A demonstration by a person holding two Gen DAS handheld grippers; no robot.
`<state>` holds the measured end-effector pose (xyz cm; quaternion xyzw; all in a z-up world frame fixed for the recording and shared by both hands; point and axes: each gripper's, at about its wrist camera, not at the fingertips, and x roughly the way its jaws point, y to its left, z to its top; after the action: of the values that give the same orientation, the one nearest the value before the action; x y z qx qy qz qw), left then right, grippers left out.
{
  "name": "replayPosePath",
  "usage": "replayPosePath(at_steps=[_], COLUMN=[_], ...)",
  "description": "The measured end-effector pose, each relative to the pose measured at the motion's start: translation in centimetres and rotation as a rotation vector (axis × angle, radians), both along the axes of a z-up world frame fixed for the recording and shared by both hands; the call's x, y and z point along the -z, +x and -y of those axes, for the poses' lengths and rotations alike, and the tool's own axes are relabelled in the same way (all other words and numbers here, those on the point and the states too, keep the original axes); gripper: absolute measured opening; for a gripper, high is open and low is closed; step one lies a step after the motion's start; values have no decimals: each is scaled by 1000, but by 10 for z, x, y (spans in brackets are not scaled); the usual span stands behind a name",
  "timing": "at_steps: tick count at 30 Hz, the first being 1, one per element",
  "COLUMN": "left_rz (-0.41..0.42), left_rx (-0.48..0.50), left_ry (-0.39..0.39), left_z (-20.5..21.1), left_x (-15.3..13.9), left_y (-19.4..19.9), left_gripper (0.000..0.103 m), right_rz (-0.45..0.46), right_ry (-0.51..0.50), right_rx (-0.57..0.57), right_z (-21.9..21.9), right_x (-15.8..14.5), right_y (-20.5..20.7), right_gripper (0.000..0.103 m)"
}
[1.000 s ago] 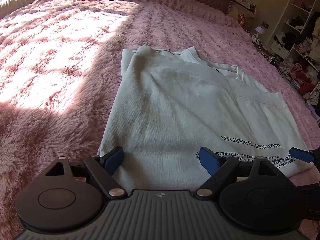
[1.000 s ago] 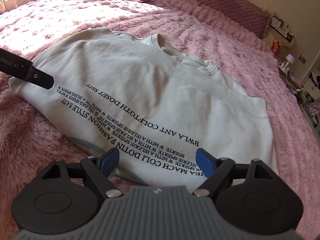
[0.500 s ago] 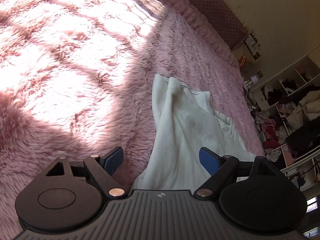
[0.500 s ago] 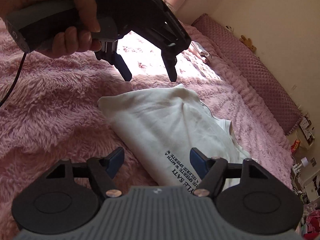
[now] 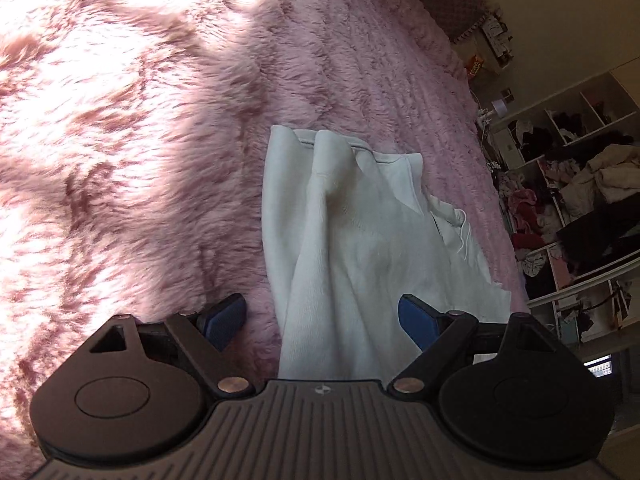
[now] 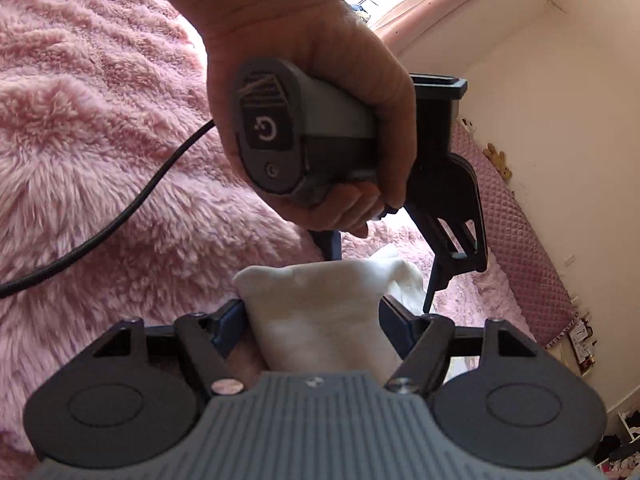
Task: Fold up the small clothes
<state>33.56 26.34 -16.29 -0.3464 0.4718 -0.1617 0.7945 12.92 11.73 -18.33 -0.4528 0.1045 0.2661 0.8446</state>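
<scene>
A white T-shirt (image 5: 360, 240) lies folded lengthwise on the fluffy pink blanket (image 5: 140, 140), its collar end far from me. My left gripper (image 5: 322, 320) is open; its blue pads stand either side of the shirt's near edge. In the right wrist view the shirt's corner (image 6: 316, 304) sits between the blue pads of my open right gripper (image 6: 312, 320). The left gripper (image 6: 380, 268) shows there too, held in a hand just beyond, its black fingers pointing down at the shirt. Whether either gripper touches the cloth I cannot tell.
A black cable (image 6: 100, 232) runs from the left gripper's handle across the blanket. A quilted pink headboard (image 6: 520, 248) lines the wall. White shelves (image 5: 580, 180) stuffed with clothes stand past the bed's right side.
Both grippers have swung round and come down close to the shirt's edge. The right gripper has moved in until the shirt's corner sits between its pads. The shirt's printed text no longer shows.
</scene>
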Motion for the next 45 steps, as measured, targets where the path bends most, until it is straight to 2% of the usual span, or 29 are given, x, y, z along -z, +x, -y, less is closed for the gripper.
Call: replayPosePath(at_steps=[4, 8, 11, 14, 15, 16, 17, 18, 19, 26, 32, 35, 38, 42, 45], left_rz=[-20, -46, -45, -7, 16, 34, 33, 28, 28, 72, 109, 133, 159, 207, 223], left_rx=[-22, -70, -112, -141, -145, -146, -142, -141, -142, -140, -124, -119, -116, -100, -88], left_ry=[-107, -154, -185, -215, -212, -203, -200, -198, -200, -172, -110, -103, -113, -75, -82], left_z=[-2, -4, -5, -6, -7, -6, -4, -3, -4, -3, 10, 21, 34, 62, 85], left_x=[12, 18, 22, 25, 23, 22, 23, 24, 25, 10, -23, -39, -50, -71, -80], left_y=[20, 31, 36, 39, 42, 42, 43, 43, 42, 32, 28, 26, 21, 20, 23], left_gripper=[103, 103, 103, 103, 98, 68, 40, 32, 23, 19, 19, 19, 19, 19, 19], right_rz=[23, 85, 81, 59, 52, 44, 37, 30, 29, 10, 8, 20, 28, 27, 43], right_ry=[9, -6, -5, -1, -3, -6, -5, -4, -3, 57, 143, 179, 241, 354, 389], right_rx=[12, -4, -6, -3, -5, -10, -13, -15, -17, -6, 34, 53, 71, 131, 170], right_z=[-11, -18, -21, -22, -24, -28, -28, -28, -27, -16, -2, 10, 28, 67, 95], right_x=[3, 11, 13, 12, 13, 13, 16, 13, 13, -5, -30, -44, -59, -80, -90], right_y=[6, -1, -1, 1, 0, -11, -14, -21, -22, -21, -22, -18, -22, -20, -21], right_gripper=[66, 62, 52, 39, 32, 22, 17, 10, 8, 3, 2, 2, 2, 2, 2])
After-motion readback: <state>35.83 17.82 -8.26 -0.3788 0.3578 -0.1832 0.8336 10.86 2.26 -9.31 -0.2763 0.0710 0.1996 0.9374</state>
